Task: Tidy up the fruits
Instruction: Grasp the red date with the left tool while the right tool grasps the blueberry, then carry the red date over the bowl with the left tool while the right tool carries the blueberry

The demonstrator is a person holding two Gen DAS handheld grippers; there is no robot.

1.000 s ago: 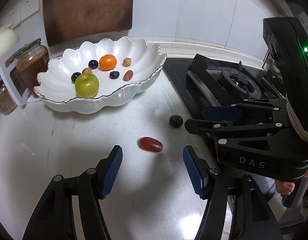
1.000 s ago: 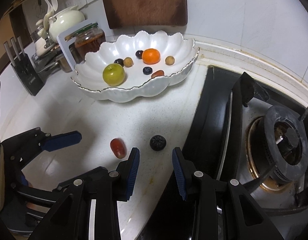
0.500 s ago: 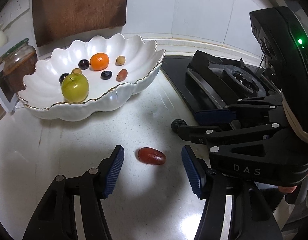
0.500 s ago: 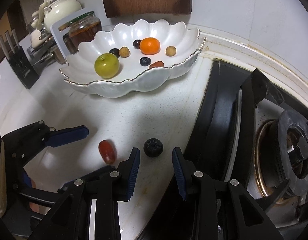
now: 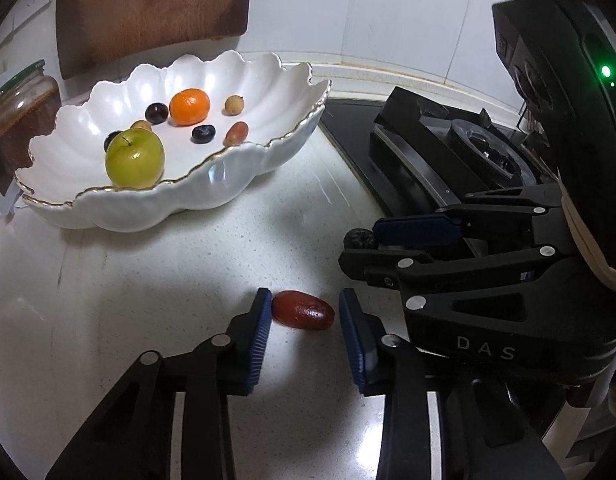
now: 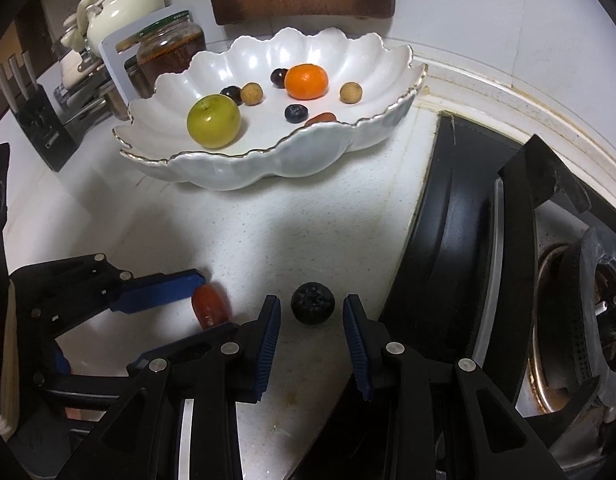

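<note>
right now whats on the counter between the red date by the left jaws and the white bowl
Nothing: in the left wrist view the counter is bare from the red date up to the white bowl.

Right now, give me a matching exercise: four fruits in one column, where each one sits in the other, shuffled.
1. green apple
2. red date
3. blueberry
4. orange

A. counter, between the right gripper's fingers
B. bowl's near side
C. bowl's far side
D. counter, between the left gripper's closing fingers

Pairs: 1-B, 2-D, 3-A, 4-C
</note>
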